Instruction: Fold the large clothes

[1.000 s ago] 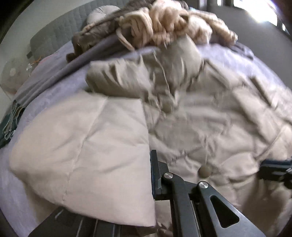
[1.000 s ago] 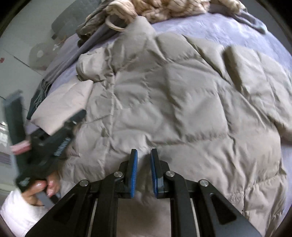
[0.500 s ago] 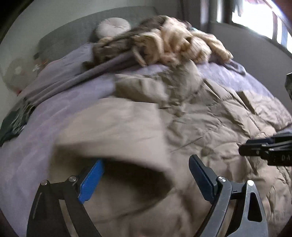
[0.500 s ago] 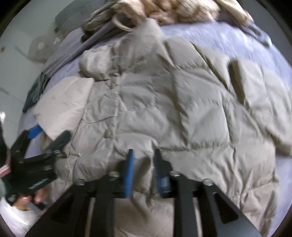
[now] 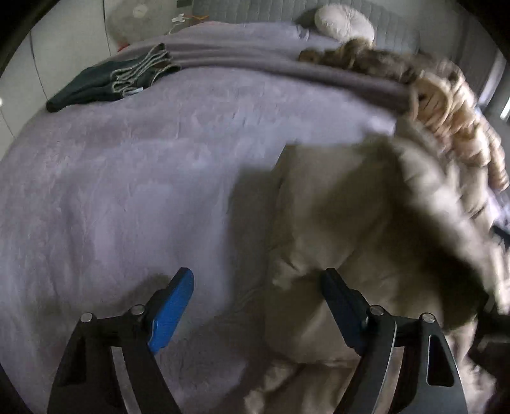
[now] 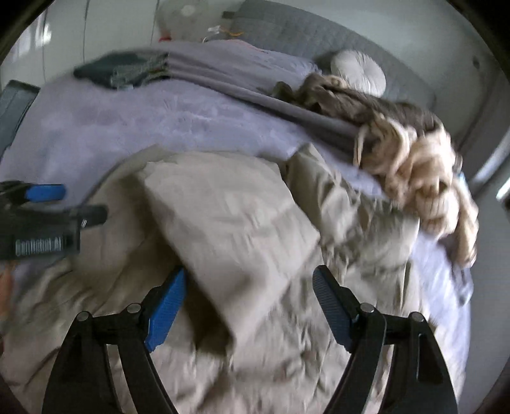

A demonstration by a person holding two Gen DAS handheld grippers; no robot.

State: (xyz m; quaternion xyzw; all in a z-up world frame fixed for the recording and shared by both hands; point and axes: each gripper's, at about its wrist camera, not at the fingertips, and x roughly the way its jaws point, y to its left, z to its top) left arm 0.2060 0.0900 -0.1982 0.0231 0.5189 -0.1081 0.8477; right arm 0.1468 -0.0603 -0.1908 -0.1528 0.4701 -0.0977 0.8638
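One beige quilted down jacket (image 6: pixel 242 223) lies on a bed covered with one lilac plush blanket (image 5: pixel 134 178). In the right wrist view the jacket fills the lower and middle part of the picture, and one flap of it, with the smooth lining outside, is turned over onto the quilted body. Its long axis I cannot give with certainty because of the blur; the flap runs from upper left to lower middle in this view. In the left wrist view the jacket (image 5: pixel 350 242) occupies the right half, and its left edge meets the bare blanket.

There are two grippers. The left gripper (image 5: pixel 256 302) has its jaws wide apart; they have just been closing a little, and between them are only blanket and the jacket's edge, with neither pad pressing on the cloth. The right gripper (image 6: pixel 248 302) also stands wide apart; its jaws have just been opening. The turned flap lies between them, beside the blue left pad (image 6: pixel 165 312), but it is not pinched. In the right wrist view the left gripper (image 6: pixel 79 202) appears at the left border.

Farther back lie one folded dark green cloth (image 5: pixel 108 82), one long grey blanket (image 5: pixel 287 68), one cream knitted garment (image 6: pixel 424 178), one brownish garment (image 6: pixel 344 98) and one round white cushion (image 5: pixel 344 22).
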